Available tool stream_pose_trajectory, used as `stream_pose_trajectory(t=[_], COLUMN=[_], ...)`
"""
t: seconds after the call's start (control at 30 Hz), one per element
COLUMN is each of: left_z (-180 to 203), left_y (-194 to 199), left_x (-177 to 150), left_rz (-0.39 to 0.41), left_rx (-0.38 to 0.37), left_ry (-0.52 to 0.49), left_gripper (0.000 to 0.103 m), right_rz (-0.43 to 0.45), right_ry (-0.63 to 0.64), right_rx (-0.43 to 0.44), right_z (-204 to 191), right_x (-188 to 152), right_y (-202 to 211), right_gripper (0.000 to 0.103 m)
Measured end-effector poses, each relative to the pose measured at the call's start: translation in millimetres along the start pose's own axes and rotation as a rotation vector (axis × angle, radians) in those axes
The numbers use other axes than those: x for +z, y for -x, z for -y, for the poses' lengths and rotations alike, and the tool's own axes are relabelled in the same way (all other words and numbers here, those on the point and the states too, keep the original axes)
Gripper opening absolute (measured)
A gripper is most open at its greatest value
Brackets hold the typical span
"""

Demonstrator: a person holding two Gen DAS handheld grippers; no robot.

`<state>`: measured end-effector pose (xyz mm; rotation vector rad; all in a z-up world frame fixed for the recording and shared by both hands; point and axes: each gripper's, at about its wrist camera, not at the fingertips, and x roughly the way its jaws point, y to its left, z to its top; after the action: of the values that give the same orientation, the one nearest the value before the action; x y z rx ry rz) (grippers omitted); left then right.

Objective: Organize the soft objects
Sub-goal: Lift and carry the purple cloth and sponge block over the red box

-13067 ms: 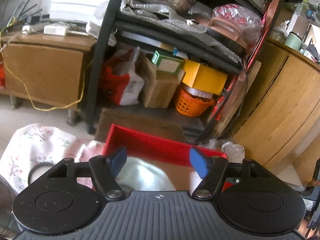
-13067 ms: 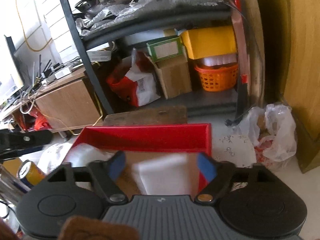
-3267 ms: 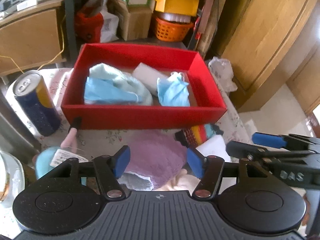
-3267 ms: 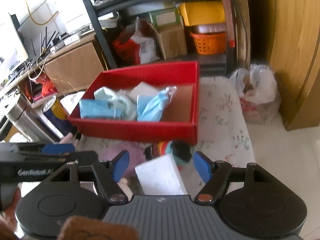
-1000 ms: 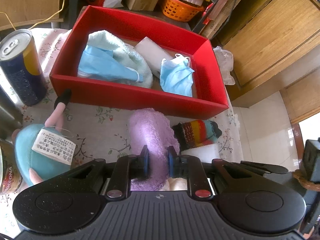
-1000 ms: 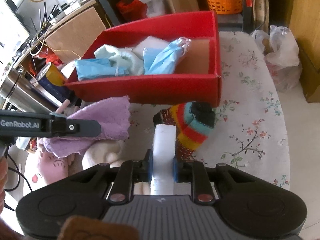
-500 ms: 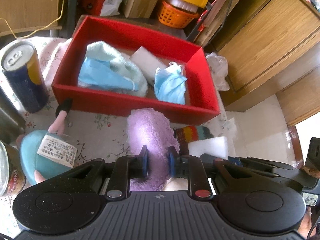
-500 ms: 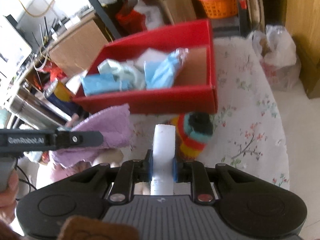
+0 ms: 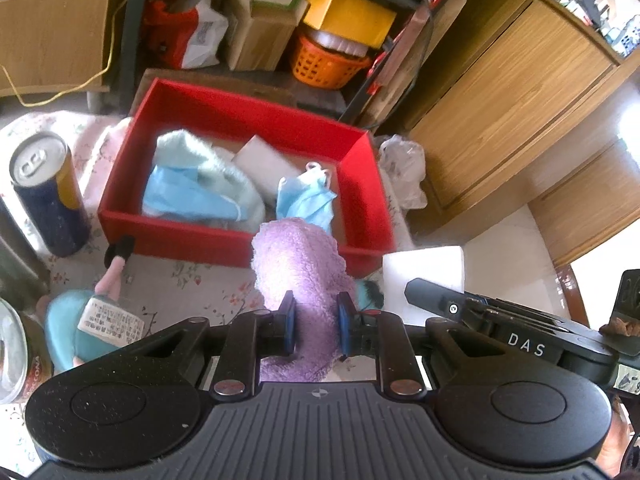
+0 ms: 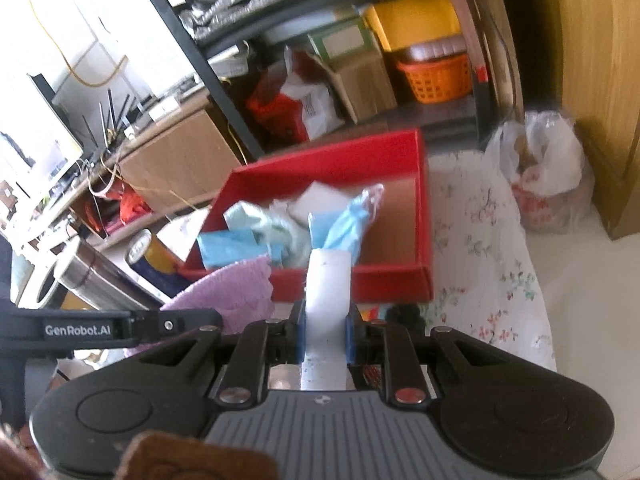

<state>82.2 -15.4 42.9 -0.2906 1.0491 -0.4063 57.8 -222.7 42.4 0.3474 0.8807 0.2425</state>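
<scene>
My left gripper (image 9: 315, 328) is shut on a purple fluffy towel (image 9: 300, 264) and holds it above the table, just in front of the red box (image 9: 224, 242). My right gripper (image 10: 325, 336) is shut on a white sponge block (image 10: 329, 280), also raised before the red box (image 10: 425, 236). The sponge also shows in the left wrist view (image 9: 424, 270), and the towel in the right wrist view (image 10: 236, 288). The box holds a pale blue towel (image 9: 212, 168), blue face masks (image 9: 304, 200) and a white sponge (image 9: 264, 164).
A blue-and-yellow can (image 9: 48, 192) stands left of the box. A teal plush toy with a label (image 9: 88, 324) lies at the front left. A striped sock (image 10: 380, 314) lies under the grippers. A plastic bag (image 10: 540, 176), shelf rack and wooden cabinet (image 9: 500, 100) stand beyond the floral table.
Both grippers have risen and moved toward the red box, carrying the purple towel and the white sponge. The striped sock has stayed on the table.
</scene>
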Motion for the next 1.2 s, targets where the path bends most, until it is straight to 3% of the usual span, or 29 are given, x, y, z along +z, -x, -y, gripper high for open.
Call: stream_pose_trajectory(t=[0.73, 1.2], left_z=[21.1, 35.3], left_y=[60.5, 74.8], left_x=[19.6, 39.9], left_rz=[0.193, 0.298], left_rx=[-0.1, -0.119], left_ry=[-0.001, -0.023], left_gripper=[0.018, 0.018], right_rz=[0.276, 0.362], right_ry=[-0.004, 0.02], right_rx=[0.034, 0.045], right_z=[-18.6, -33.5], right_x=[33.5, 55.0], right_y=[63.7, 68.6], right_gripper=[0.0, 0.0])
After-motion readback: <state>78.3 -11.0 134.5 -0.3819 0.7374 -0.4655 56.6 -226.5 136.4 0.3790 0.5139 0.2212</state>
